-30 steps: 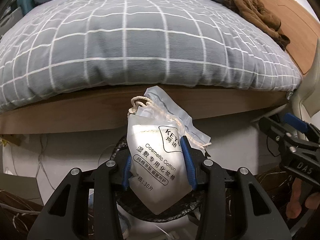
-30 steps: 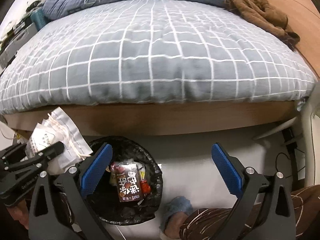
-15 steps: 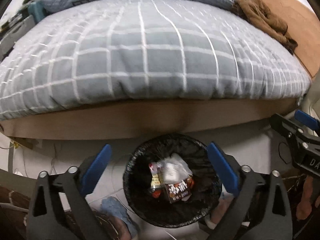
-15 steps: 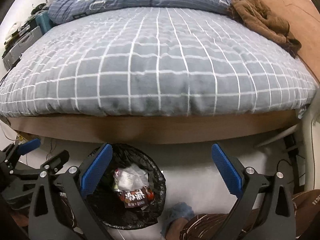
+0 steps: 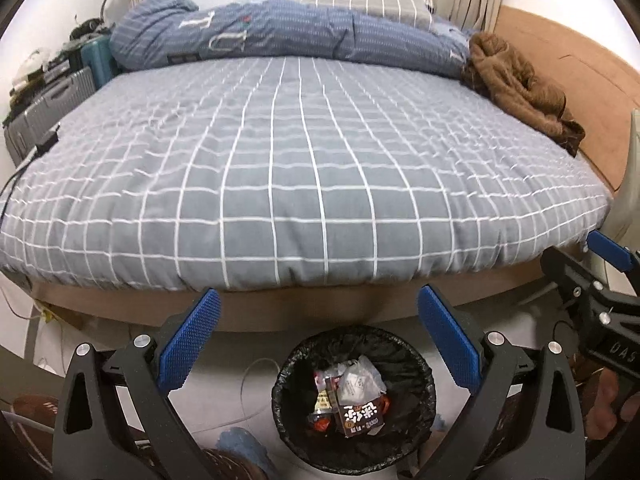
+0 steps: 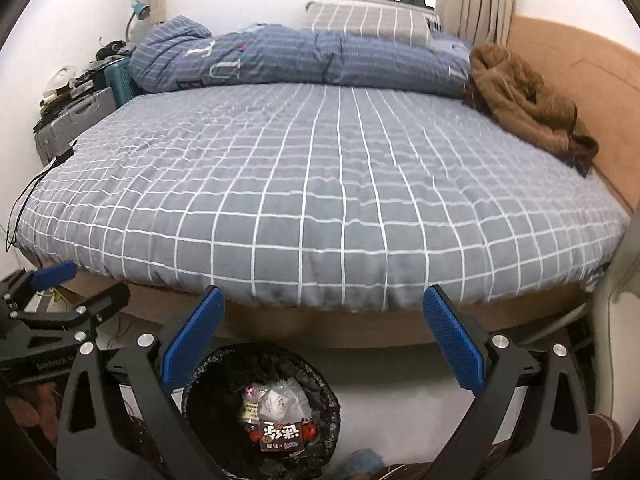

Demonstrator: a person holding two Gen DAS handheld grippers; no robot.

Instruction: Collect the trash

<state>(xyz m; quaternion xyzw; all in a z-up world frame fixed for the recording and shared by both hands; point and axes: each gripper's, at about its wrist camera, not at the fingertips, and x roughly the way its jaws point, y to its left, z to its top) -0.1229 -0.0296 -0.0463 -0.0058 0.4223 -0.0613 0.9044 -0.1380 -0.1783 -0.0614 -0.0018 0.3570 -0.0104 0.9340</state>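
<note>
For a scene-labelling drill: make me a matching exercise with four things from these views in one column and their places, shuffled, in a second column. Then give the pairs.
Things:
1. trash bin
2. brown garment
3. blue quilt
4. white pouch

Places:
A. rolled along the bed's far end
B. inside the bin, on top of the other trash
C. on the floor at the foot of the bed
D. on the bed's right edge, beside the wooden panel

Pairs: 1-C, 2-D, 3-A, 4-B
</note>
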